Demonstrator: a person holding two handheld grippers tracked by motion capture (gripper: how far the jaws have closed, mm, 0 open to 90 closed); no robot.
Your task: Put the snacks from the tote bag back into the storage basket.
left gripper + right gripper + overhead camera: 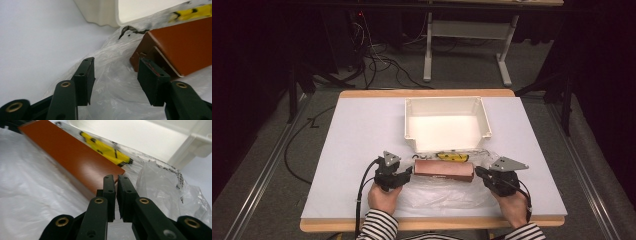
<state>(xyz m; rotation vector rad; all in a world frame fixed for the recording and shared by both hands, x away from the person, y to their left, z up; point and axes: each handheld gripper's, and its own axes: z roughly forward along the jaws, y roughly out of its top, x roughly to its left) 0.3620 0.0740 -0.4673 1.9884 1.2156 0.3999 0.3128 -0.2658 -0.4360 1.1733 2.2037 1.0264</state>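
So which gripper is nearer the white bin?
Left, narrowly. The left gripper sits just below the white bin's near-left corner; the right gripper sits further out past its near-right corner.

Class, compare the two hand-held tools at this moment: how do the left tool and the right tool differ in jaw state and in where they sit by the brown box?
The left tool has its jaws apart; the right tool has its jaws nearly together, with nothing visible between them. The left tool is at the left end of the brown box; the right tool is at its right end. Both are black, hand-held, and hover over the clear plastic bag.
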